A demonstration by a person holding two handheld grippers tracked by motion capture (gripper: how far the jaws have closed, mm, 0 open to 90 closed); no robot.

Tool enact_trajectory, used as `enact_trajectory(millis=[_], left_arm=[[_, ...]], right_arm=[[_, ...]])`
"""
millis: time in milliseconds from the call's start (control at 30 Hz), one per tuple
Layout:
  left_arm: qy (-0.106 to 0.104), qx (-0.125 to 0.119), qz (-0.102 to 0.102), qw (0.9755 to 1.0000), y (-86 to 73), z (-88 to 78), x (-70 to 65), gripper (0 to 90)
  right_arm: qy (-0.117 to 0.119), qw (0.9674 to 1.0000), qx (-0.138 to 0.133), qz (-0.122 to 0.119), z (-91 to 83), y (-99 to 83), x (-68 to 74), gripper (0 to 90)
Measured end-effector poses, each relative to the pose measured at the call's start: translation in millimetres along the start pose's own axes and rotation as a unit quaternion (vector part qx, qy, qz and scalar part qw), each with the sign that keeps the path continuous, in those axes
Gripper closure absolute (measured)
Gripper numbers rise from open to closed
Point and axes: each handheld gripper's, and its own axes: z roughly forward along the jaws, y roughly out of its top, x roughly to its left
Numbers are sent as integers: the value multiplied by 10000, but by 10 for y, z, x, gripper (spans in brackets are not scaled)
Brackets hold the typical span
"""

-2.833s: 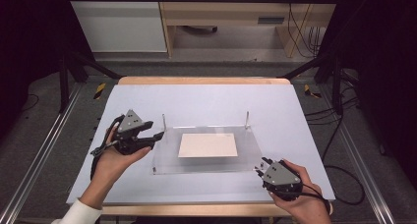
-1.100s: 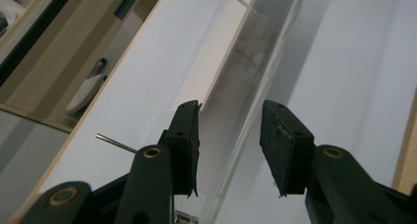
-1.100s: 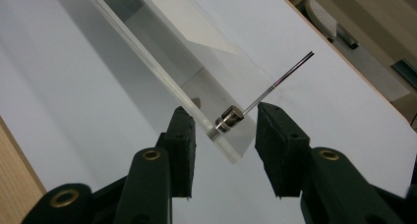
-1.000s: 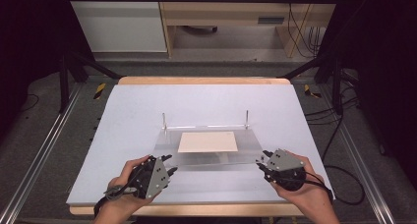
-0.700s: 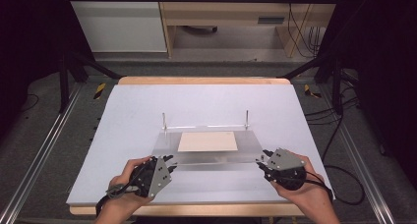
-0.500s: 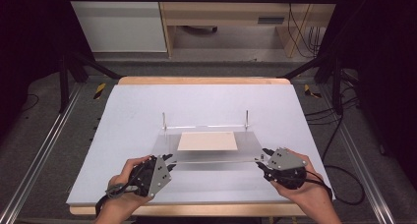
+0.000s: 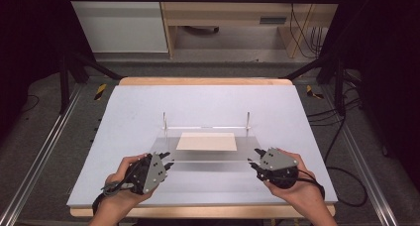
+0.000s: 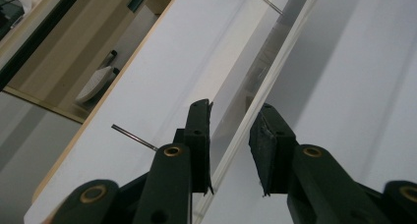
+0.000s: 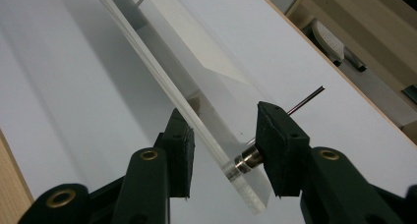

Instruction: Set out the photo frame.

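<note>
The left gripper (image 7: 166,161), jaws just closed further, and the right gripper (image 7: 254,158) each straddle a near corner of the clear acrylic panel (image 7: 208,162). Whether their pads press it, I cannot tell. Since a second ago, both hands have barely shifted.

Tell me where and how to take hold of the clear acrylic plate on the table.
Grip the clear acrylic plate by its near long edge, at both corners, coming in from the person's side. It is thin, flat and wide, with metal pins standing at the far corners, so one grip would likely let it sag. The left gripper and right gripper already straddle that edge.

Lab: framed test table (image 7: 208,102), trailing cables (image 7: 302,32)
</note>
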Motion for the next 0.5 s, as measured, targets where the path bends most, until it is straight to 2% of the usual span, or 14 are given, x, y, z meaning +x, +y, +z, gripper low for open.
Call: enact_trajectory(millis=[67,200,367,500], left_arm=[[-67,-7,-57,10000,17,-3,50,696],[-177,-73,-203,9996,66,-5,187,694],[-522,-118,-480,9974,143,5,423,687],[-702,-71,-520,9962,205,18,564,688]], right_arm=[[40,10000,59,0,-4,49,-25,602],[165,9996,54,201,-9,127,-141,601],[271,9987,31,432,-2,233,-286,596],[257,9977,-165,607,16,260,-355,565]])
